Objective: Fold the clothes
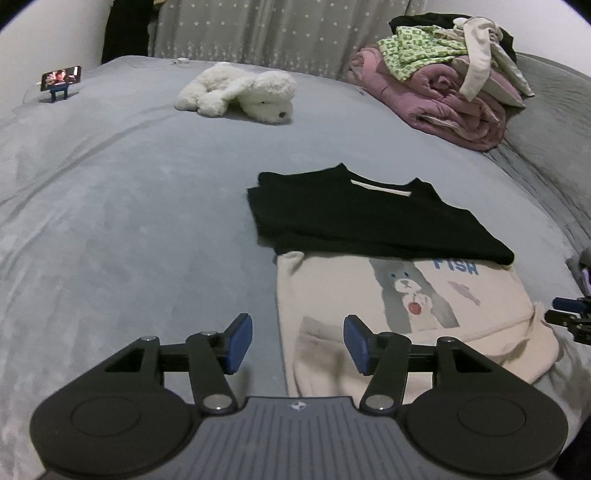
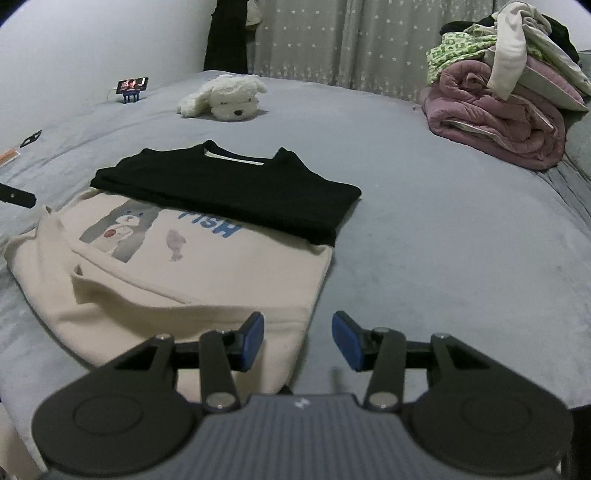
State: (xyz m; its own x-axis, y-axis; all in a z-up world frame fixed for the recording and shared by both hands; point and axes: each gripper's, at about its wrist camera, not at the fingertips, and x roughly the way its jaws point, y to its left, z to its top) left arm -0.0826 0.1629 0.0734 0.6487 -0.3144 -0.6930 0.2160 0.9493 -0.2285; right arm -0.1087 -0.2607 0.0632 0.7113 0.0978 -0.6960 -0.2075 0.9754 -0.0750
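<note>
A folded black shirt (image 1: 369,218) (image 2: 236,192) lies on the grey bed, its near edge overlapping a cream shirt (image 1: 388,325) (image 2: 177,273) printed with a bear and "FISH". My left gripper (image 1: 297,345) hovers open over the cream shirt's near left corner, nothing between its blue pads. My right gripper (image 2: 297,341) is open above the cream shirt's near right corner, also empty. The right gripper's tips (image 1: 569,314) show at the right edge of the left wrist view; part of the left gripper (image 2: 16,195) shows at the left edge of the right wrist view.
A white plush dog (image 1: 240,92) (image 2: 225,96) lies farther back. A pile of clothes on a pink quilt (image 1: 450,81) (image 2: 506,92) sits at the back right. A phone on a stand (image 1: 61,79) (image 2: 132,88) is at the back left. A grey curtain (image 1: 258,29) hangs behind the bed.
</note>
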